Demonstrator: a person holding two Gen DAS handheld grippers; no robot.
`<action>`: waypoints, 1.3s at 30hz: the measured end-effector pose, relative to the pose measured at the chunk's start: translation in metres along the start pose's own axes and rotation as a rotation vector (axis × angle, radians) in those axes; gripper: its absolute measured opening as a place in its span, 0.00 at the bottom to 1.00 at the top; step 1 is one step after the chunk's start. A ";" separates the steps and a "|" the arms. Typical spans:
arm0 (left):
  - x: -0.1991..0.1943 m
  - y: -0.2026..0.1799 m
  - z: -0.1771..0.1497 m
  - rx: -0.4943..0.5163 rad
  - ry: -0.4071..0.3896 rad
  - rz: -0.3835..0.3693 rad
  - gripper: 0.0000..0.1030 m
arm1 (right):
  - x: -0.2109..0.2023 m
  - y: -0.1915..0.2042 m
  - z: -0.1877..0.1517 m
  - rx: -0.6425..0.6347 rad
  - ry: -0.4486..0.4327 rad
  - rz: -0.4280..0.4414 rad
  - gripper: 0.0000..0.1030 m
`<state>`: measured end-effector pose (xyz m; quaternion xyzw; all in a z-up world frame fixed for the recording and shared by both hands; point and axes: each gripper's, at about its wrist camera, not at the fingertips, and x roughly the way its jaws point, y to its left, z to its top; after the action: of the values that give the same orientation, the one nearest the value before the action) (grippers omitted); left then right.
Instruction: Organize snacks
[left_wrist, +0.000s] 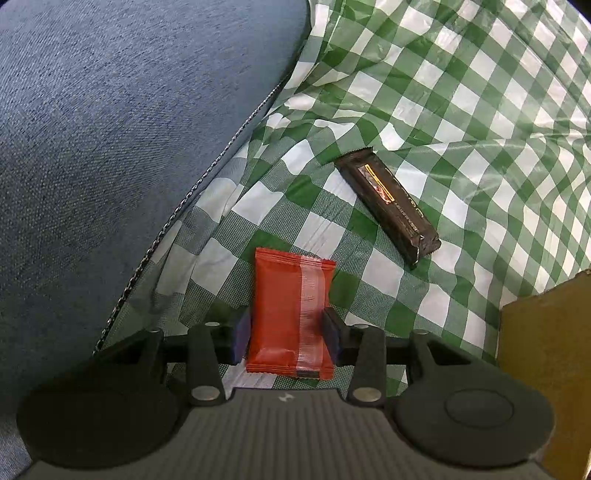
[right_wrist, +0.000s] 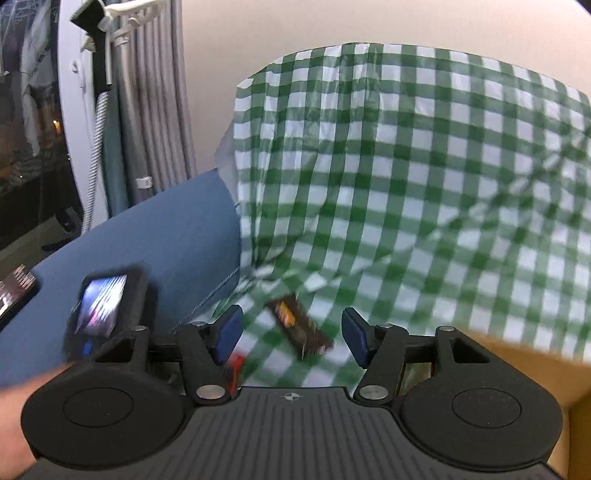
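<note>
A red snack packet lies flat on the green-and-white checked cloth, between the jaws of my left gripper. The blue pads stand right beside its two long edges and the packet looks unsqueezed. A dark chocolate bar lies on the cloth further out to the right, clear of that gripper. In the blurred right wrist view my right gripper hangs open above the cloth with nothing between its fingers. The chocolate bar shows beyond the gap, and a sliver of the red packet sits low on the left.
A blue sofa cushion borders the cloth on the left. A brown cardboard box stands at the right edge, also box. The left gripper's body with a lit screen, a hand and a phone are at left.
</note>
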<state>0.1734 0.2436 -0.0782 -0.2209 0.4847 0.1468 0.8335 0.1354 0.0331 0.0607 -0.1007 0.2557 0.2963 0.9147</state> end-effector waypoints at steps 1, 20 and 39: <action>0.000 0.001 0.000 -0.005 0.002 -0.003 0.45 | 0.013 -0.001 0.008 0.002 0.010 -0.001 0.59; -0.001 0.011 0.007 -0.101 0.043 -0.047 0.49 | 0.242 -0.002 -0.032 -0.070 0.398 -0.087 0.76; -0.001 0.012 0.006 -0.040 0.016 -0.012 0.30 | 0.122 -0.002 -0.001 0.097 0.277 -0.091 0.38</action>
<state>0.1717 0.2565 -0.0772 -0.2414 0.4869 0.1499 0.8260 0.2206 0.0910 -0.0041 -0.1078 0.3887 0.2252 0.8869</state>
